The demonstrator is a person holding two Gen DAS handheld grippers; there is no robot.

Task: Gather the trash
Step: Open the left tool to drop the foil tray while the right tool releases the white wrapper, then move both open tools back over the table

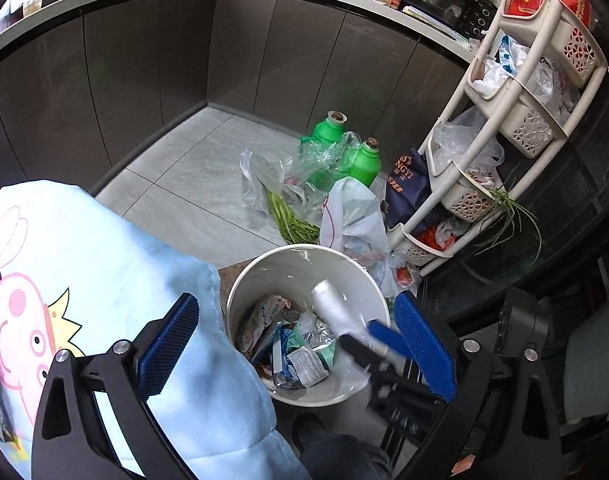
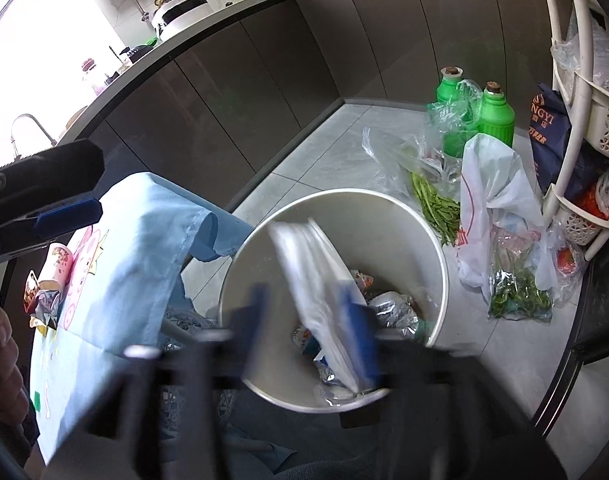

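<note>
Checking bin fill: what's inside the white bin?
White bin holds crumpled wrappers and foil; a white plastic roll sits between the right gripper pads. The bottom is covered.

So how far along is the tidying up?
Partly done. Crumpled wrappers already lie in the white bin. The right tongs are open over it, with a white plastic roll dropping in. Left to collect: a cup and wrappers on the blue cloth.
</note>
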